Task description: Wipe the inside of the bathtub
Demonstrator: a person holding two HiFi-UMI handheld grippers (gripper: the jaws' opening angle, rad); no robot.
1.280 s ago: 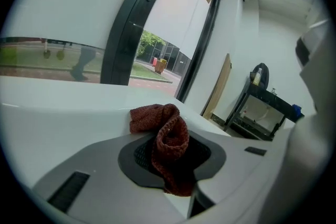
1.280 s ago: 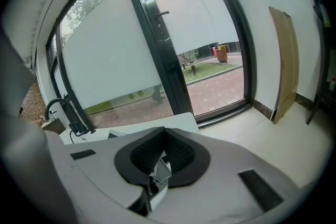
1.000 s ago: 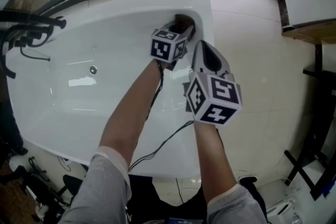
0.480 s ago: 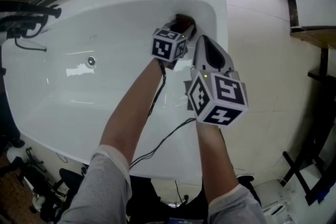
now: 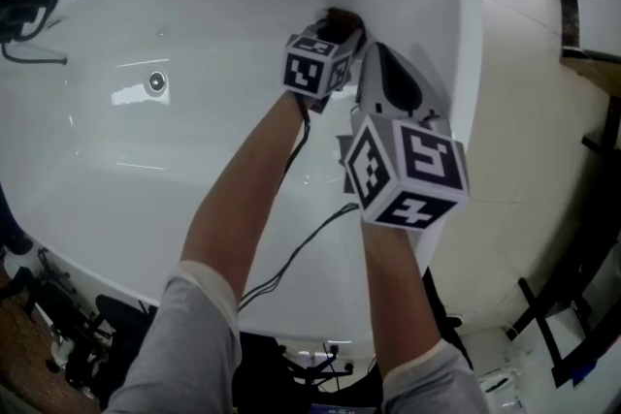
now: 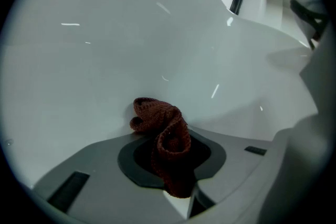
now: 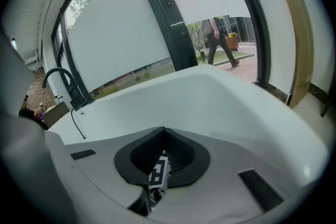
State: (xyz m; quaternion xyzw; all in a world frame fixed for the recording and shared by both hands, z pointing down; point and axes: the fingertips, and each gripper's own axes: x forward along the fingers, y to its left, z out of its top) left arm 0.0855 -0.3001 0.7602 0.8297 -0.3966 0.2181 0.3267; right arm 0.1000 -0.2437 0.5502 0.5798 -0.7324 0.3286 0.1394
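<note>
Against the far inner wall of the white bathtub [image 5: 116, 199], near its right corner, the left gripper [image 5: 335, 32] clamps a bunched reddish-brown knitted cloth [image 6: 164, 131] that touches the tub's surface, while the right gripper [image 5: 374, 55], jaws pressed together on nothing, hangs just beside it.

The head view looks steeply down from above into the bathtub [image 5: 146, 170], the left gripper view sits close against its inner wall, and the right gripper view faces across its rim toward the window [image 7: 121, 29], all three sharing the tub's white interior.
</note>
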